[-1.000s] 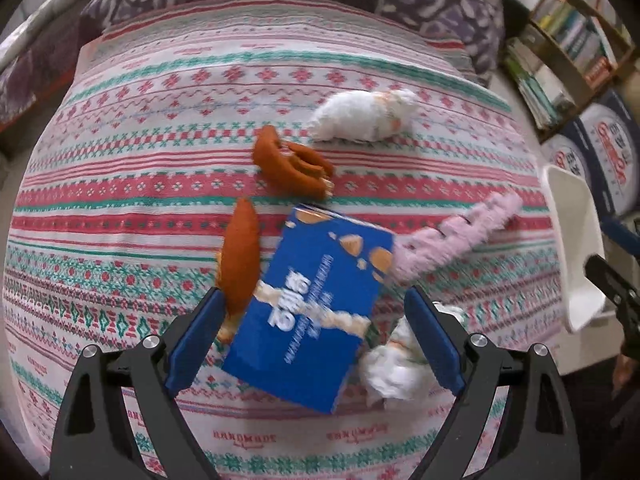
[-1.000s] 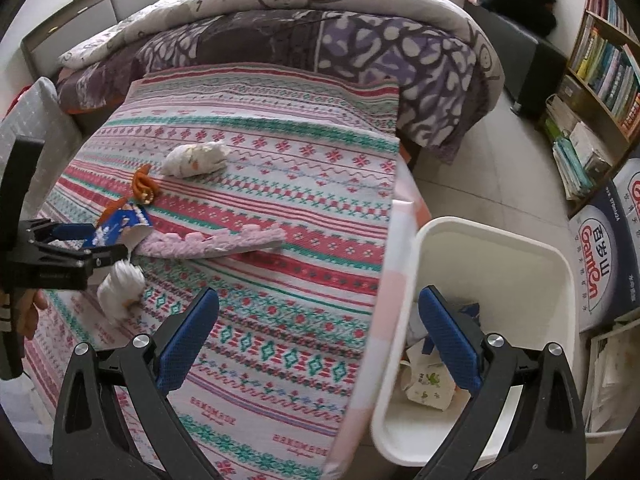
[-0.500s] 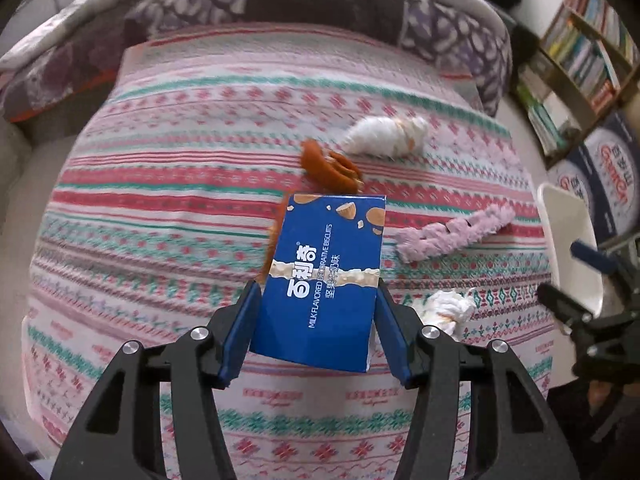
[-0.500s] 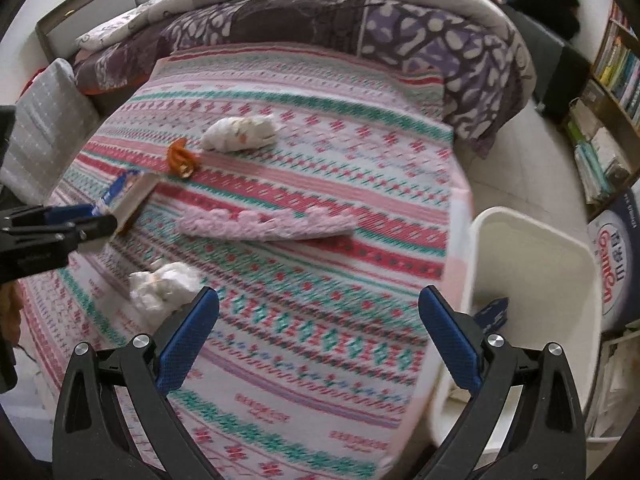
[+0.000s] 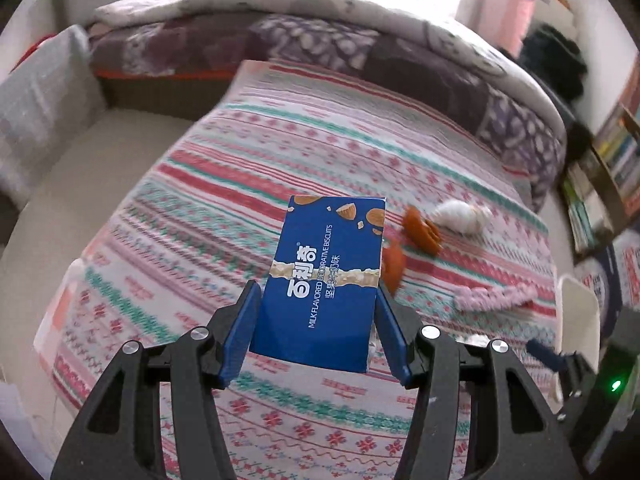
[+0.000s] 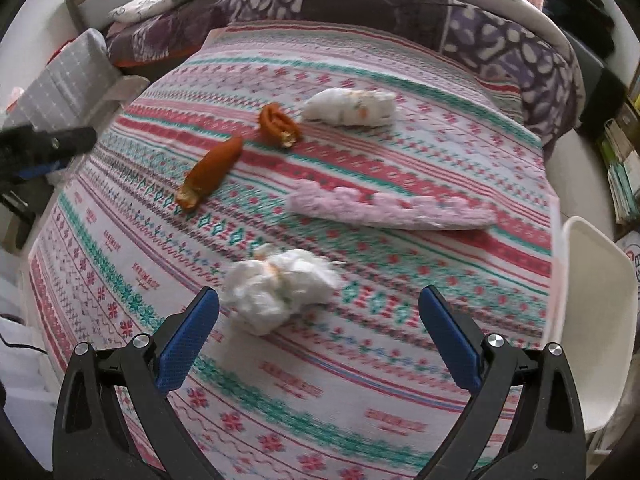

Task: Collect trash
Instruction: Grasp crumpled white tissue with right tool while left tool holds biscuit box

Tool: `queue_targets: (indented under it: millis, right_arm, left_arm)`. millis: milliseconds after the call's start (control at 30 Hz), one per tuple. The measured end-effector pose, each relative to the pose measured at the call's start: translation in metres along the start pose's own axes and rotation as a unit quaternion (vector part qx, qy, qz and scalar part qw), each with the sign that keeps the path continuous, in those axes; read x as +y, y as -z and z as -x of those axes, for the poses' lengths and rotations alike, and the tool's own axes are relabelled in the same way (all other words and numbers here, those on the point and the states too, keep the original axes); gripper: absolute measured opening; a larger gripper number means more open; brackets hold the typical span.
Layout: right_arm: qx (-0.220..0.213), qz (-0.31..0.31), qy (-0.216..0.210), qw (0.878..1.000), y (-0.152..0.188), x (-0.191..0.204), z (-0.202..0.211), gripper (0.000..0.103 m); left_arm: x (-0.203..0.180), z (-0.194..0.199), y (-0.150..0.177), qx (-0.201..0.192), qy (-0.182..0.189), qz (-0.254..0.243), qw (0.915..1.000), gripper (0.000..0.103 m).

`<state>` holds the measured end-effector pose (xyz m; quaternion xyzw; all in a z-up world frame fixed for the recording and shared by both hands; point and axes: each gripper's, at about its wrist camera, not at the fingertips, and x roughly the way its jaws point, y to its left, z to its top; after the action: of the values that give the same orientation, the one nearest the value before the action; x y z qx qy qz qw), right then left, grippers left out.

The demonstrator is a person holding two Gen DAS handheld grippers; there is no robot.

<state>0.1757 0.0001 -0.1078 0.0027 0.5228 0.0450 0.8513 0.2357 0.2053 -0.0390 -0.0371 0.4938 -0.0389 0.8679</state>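
The left gripper [image 5: 316, 320] clamps a flat blue cardboard biscuit box [image 5: 328, 276] above the striped bedspread [image 5: 248, 168] — printed "MILK FLAVORED DECORATIVE BISCUITS", with nut pictures. The right gripper [image 6: 320, 332] gapes wide, empty, over crumpled white tissue [image 6: 280, 288].

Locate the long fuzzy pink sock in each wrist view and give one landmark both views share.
Left wrist view: the long fuzzy pink sock lies at right of centre on the striped bedspread, beside the white bin's rim.
Right wrist view: it stretches across the centre-right, above the crumpled white tissue.
Shared landmark: the curled orange peel.
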Motion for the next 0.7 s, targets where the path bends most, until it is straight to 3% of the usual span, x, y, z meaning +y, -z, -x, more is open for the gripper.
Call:
queue_targets:
  millis: [167,267,367,433,700]
  right_arm:
    - [0.003,0.005,0.008,1.000,0.001,0.011,-0.012,0.088]
    - [0.012,0.007,0.005,1.000,0.002,0.015,-0.020,0.076]
    - [0.020,0.001,-0.006,1.000,0.002,0.015,-0.025,0.052]
    - [0.017,-0.001,-0.012,1.000,0.001,0.016,-0.025,0.047]
    - [-0.053,-0.019,-0.026,0.998,-0.018,0.007,0.009,0.045]
  left_arm:
    - [0.022,0.008,0.001,-0.008,-0.009,0.029,0.9995,0.055]
    - [0.028,0.009,0.002,-0.009,-0.012,0.038,0.9992,0.055]
    - [0.031,0.010,0.003,-0.012,-0.015,0.043,0.9989,0.055]
    - [0.033,0.011,0.003,-0.016,-0.017,0.047,0.9986,0.056]
    - [0.035,0.024,-0.002,-0.046,-0.028,0.069,0.9961,0.056]
